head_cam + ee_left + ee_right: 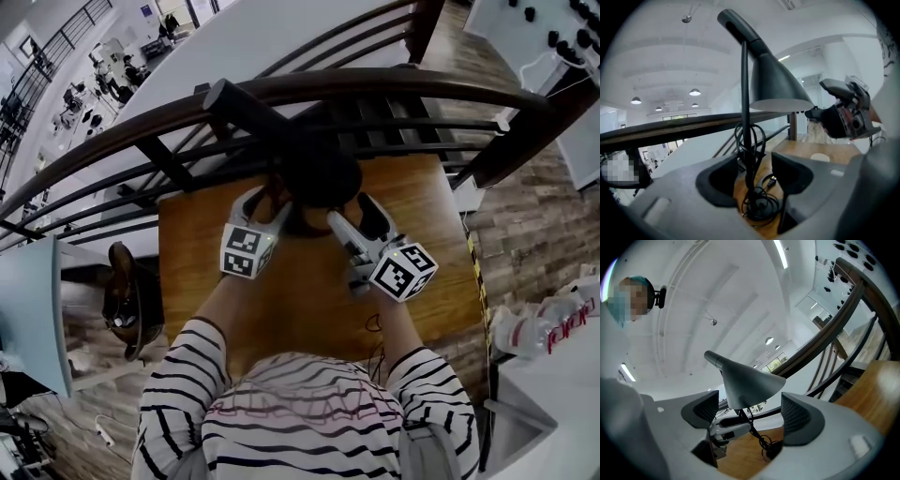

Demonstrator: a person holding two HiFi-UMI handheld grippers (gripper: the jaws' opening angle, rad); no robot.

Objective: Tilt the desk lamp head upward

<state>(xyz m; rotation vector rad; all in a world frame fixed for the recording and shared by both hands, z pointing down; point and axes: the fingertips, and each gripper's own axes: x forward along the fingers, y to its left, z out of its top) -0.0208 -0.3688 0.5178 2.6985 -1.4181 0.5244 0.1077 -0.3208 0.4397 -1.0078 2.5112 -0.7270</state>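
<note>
A dark desk lamp stands at the far edge of the wooden table (281, 291). Its cone-shaped head (319, 169) points down, and from above it hides the stem. My left gripper (267, 202) reaches in from the left. In the left gripper view the thin stem (746, 117) runs up between the jaws of that gripper (752, 171), close to the left pad and apart from the right one. My right gripper (352, 211) comes from the right. In its own view the wide rim of the head (745, 380) sits just above the open jaws of this gripper (750, 411), with no pad seen pressing on it.
The lamp's black cord (759, 204) lies coiled around the base on the table. A curved dark wooden railing (141, 131) runs right behind the lamp, with an open hall far below. A white counter (544, 394) stands at the right.
</note>
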